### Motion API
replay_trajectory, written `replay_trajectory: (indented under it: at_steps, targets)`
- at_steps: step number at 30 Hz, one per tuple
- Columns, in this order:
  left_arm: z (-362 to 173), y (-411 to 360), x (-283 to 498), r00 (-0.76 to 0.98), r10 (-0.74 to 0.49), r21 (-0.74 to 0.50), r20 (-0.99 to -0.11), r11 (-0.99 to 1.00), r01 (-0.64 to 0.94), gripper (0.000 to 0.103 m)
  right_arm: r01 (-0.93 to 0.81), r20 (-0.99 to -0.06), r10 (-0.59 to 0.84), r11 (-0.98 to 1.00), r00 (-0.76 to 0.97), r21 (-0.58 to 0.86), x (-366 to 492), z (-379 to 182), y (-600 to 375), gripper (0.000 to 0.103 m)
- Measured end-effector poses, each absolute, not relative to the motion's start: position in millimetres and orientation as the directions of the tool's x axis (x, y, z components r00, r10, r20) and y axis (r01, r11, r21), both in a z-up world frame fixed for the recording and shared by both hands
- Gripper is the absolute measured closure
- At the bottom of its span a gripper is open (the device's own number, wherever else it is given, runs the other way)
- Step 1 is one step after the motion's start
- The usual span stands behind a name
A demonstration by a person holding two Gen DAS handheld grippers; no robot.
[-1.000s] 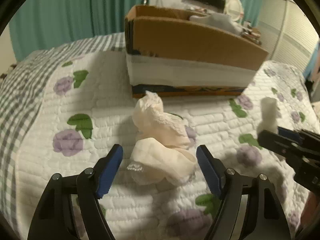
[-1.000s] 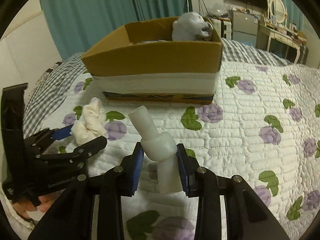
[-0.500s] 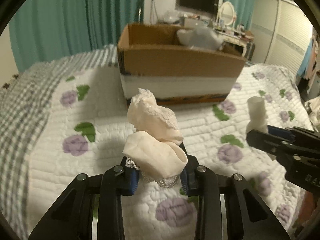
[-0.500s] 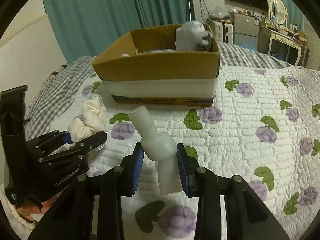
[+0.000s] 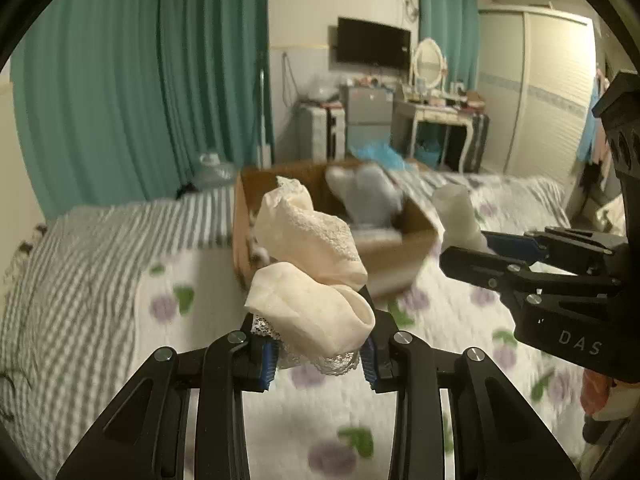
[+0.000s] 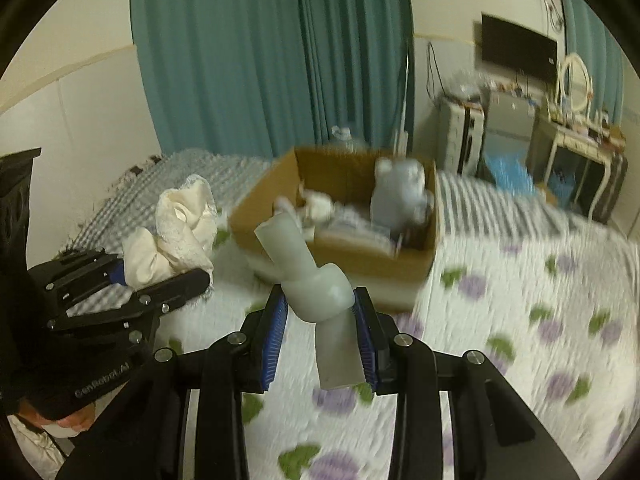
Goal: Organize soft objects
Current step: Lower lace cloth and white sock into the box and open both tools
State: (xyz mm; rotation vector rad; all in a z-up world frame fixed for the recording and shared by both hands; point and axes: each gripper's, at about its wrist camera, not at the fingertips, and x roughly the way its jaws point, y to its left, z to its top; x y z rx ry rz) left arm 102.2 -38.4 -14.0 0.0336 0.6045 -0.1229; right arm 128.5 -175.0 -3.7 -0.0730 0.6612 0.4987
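My left gripper (image 5: pixel 318 354) is shut on a cream lace-trimmed sock bundle (image 5: pixel 312 280) and holds it above the quilt, in front of the open cardboard box (image 5: pixel 400 240). My right gripper (image 6: pixel 320 338) is shut on a knotted white sock (image 6: pixel 316 280), also raised, in front of the box (image 6: pixel 348 256). A grey plush toy (image 6: pixel 400 196) stands inside the box with other soft items. The left gripper and its bundle (image 6: pixel 176 232) show at the left of the right wrist view; the right gripper with its sock (image 5: pixel 456 212) shows at the right of the left wrist view.
The box sits on a bed with a white floral quilt (image 6: pixel 540 320) and a grey striped cover (image 5: pixel 100 248). Teal curtains (image 5: pixel 140 80), a TV (image 5: pixel 374 46), a dressing table (image 5: pixel 436 116) and a wardrobe (image 5: pixel 532 92) stand beyond the bed.
My left gripper closed on the cream bundle and lifted it. Both grippers have risen with their socks and now look over the box rim into the box.
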Motion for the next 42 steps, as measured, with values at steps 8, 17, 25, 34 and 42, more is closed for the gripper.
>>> replay_trajectory:
  at_steps: [8, 17, 25, 34, 42]
  targets:
    - [2.4, -41.4, 197.9, 0.829, -0.046, 0.033, -0.557, 0.996, 0.077, 0.071, -0.485, -0.571, 0.432, 0.872, 0.698, 0.067, 211.0, 27.7, -169.2, 0.07]
    - [-40.6, -41.7, 275.8, 0.786, 0.015, 0.114, -0.618, 0.991, 0.071, 0.067, -0.474, -0.608, 0.47, 0.864, 0.64, 0.17, 302.5, -4.1, -154.8, 0.069]
    - [-56.8, -31.5, 278.5, 0.784, 0.009, 0.084, -0.621, 0.995, 0.055, 0.025, -0.454, -0.609, 0.503, 0.856, 0.614, 0.249, 338.0, -22.3, -135.9, 0.054]
    - [-4.1, -38.2, 241.5, 0.824, 0.036, 0.113, -0.566, 0.993, 0.034, 0.025, -0.394, -0.549, 0.465, 0.884, 0.695, 0.25, 307.3, 27.1, -169.4, 0.027]
    - [113.7, -47.6, 144.1, 0.93, 0.032, 0.097, -0.366, 0.995, 0.004, 0.01, -0.37, -0.421, 0.4, 0.916, 0.814, 0.155, 210.1, 143.2, -214.3, 0.02]
